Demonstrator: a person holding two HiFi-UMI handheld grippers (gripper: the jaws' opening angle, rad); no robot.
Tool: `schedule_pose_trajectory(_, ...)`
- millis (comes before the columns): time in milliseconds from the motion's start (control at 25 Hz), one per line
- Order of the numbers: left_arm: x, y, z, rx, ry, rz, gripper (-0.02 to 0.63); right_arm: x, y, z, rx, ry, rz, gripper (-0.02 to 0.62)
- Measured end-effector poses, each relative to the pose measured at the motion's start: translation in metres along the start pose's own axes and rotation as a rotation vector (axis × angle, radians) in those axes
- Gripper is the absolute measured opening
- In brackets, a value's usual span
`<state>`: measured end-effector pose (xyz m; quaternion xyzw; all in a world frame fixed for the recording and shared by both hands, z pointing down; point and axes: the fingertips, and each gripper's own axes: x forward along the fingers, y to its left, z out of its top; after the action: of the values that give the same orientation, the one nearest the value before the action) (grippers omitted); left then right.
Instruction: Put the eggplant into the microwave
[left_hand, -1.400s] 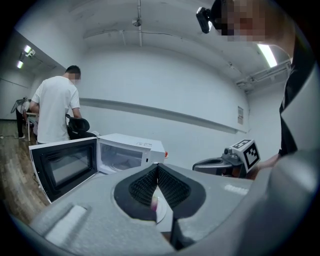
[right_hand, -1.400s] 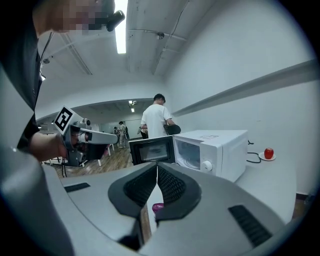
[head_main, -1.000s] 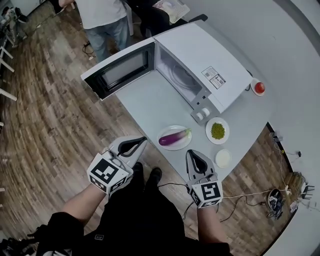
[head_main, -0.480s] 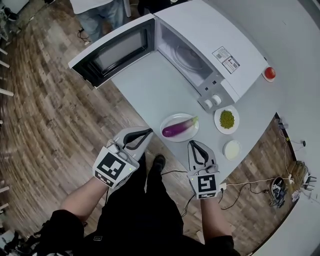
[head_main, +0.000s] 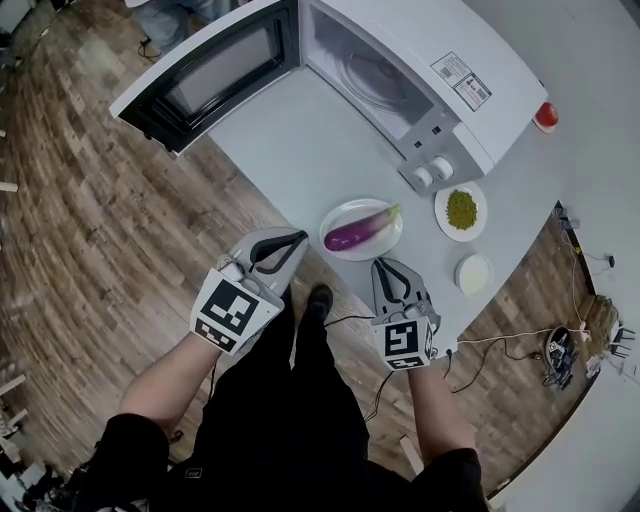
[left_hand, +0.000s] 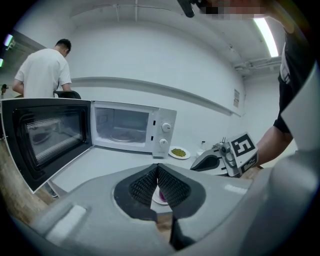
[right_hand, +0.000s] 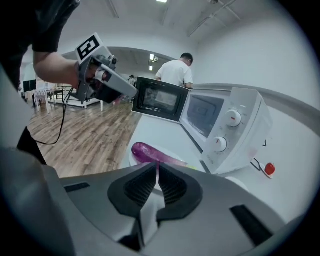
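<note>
Glossy purple eggplant (head_main: 358, 232) stayed put, lying on round white plate (head_main: 378, 248). Boxy white microwave (head_main: 440, 60) stood beyond plate on pale grey worktop (head_main: 290, 150), with black-framed door (head_main: 200, 75) swung open. Left tool (head_main: 300, 239) and right tool (head_main: 385, 266) had edged nearer, just beside plate's near rim. Both tools were pinched together, gripping nothing. Judged approach only: jaws needed opening before any grasp.

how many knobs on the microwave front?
2. Both sit on the microwave front, right of the open cavity: an upper knob and a lower knob just beneath it. None look hidden.
</note>
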<state>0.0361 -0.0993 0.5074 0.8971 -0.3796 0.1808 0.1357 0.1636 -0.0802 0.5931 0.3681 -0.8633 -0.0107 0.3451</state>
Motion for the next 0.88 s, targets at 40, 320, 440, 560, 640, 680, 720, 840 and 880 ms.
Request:
schedule_pose_trajectory(40,0.002,0.000,0.000,0.003,0.002,-0.003,0.008,0.001,0.001,-0.002,-0.019,0.008,0.000,0.018)
schedule_pose_trajectory(320,0.013,0.006,-0.004,0.009,0.005,-0.005,0.008,0.016,0.011,-0.016,-0.206,0.062,0.001,0.018)
schedule_pose_trajectory(440,0.016,0.004,-0.008,0.002,0.009,-0.010,0.008,0.021,0.015,-0.024,-0.284,0.086,0.009,0.020)
schedule_pose_trajectory(560,0.016,0.004,-0.013,-0.013,0.016,-0.011,0.008,0.026,0.017,-0.030,-0.323,0.109,0.019,0.048)
schedule_pose_trajectory(640,0.017,0.006,-0.016,-0.018,0.020,-0.007,0.008,0.028,0.016,-0.033,-0.349,0.119,0.021,0.060)
schedule_pose_trajectory(680,0.017,0.008,-0.016,-0.018,0.022,-0.004,0.008,0.028,0.016,-0.034,-0.370,0.123,0.020,0.061)
schedule_pose_trajectory(720,0.017,0.010,-0.017,-0.017,0.023,-0.001,0.008,0.029,0.016,-0.034,-0.394,0.125,0.018,0.064)
schedule_pose_trajectory(840,0.017,0.016,-0.018,-0.021,0.025,0.012,0.008,0.032,0.016,-0.036,-0.447,0.132,0.024,0.075)
schedule_pose_trajectory(880,0.017,0.017,-0.019,-0.025,0.026,0.015,0.008,0.032,0.018,-0.037,-0.457,0.136,0.031,0.078)
